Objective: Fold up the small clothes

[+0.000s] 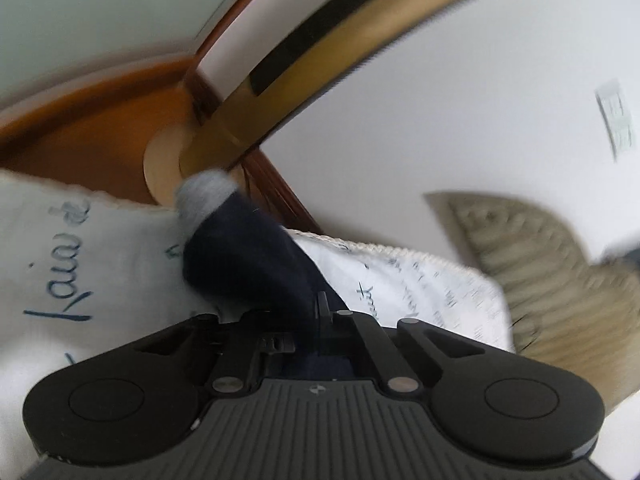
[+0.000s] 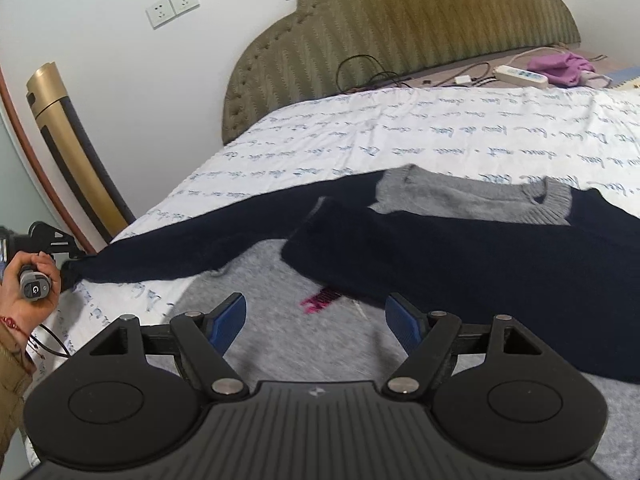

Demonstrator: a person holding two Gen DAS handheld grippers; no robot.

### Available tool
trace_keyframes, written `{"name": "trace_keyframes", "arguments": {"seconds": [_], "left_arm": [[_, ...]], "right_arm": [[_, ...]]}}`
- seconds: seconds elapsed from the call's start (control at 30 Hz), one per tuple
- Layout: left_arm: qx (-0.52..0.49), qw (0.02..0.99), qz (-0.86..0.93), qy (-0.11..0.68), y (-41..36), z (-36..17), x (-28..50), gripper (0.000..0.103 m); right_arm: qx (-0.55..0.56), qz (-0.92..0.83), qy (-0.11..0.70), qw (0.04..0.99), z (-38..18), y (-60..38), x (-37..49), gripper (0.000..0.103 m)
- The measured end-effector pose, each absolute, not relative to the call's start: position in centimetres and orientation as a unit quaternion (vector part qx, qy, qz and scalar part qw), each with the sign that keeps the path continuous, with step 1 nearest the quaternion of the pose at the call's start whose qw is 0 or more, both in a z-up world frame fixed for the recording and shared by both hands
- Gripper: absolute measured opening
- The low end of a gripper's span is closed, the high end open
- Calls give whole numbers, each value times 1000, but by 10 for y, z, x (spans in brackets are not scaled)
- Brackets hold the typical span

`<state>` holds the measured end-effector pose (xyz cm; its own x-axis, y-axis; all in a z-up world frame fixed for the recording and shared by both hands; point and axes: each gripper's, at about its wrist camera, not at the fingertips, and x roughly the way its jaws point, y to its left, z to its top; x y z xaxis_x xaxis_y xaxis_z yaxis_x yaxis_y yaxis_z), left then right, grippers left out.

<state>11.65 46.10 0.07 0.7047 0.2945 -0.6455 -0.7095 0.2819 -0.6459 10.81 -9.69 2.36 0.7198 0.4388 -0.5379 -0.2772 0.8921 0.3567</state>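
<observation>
A navy and grey knitted sweater [image 2: 460, 248] lies on the white sheet with script print [image 2: 400, 136]. Its grey body [image 2: 280, 344] with a pink mark is under my right gripper [image 2: 318, 318], which hovers open with nothing between its blue pads. One navy sleeve [image 2: 180, 248] stretches left to the bed edge, where my left gripper [image 2: 68, 256], held in a hand [image 2: 32, 292], pinches its end. In the left wrist view the left gripper [image 1: 320, 308] is shut on that navy sleeve [image 1: 248, 256], whose grey cuff [image 1: 204, 196] sticks out beyond the fingers.
An olive padded headboard [image 2: 400, 40] stands at the far end, with a power strip [image 2: 520, 74], cables and a purple cloth [image 2: 560, 66] in front of it. A gold and black column [image 2: 68, 152] stands by the wall left of the bed. Wall sockets [image 2: 172, 6] are above.
</observation>
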Motion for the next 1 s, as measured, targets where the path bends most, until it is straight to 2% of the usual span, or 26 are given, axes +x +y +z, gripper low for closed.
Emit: {"name": "trace_keyframes", "arguments": {"seconds": [0.1,0.27,0.53,0.77,0.9,0.93,1.0], "left_arm": [[-398,829,331,214,421,30,137,2],[-239,916,252,199,323,83,172,2],[-90,975,69,189,147,114,202,2],[4,964,-118,240,-7,62,186,2],[23,940,-178,292,-57,20,172,4],[30,931,-188,312,-69,7,174,8],[29,910,-206,358,-78,-12,187,25]], "right_arm": [[139,179,328,917,15,-110,108,77],[159,148,337,916,4,-131,106,77],[198,108,325,918,-1,-168,92,77],[222,54,303,925,2,-208,76,77],[248,17,287,925,2,-234,69,77],[254,8,284,925,2,-240,67,77],[264,-7,277,924,2,-251,64,77]]}}
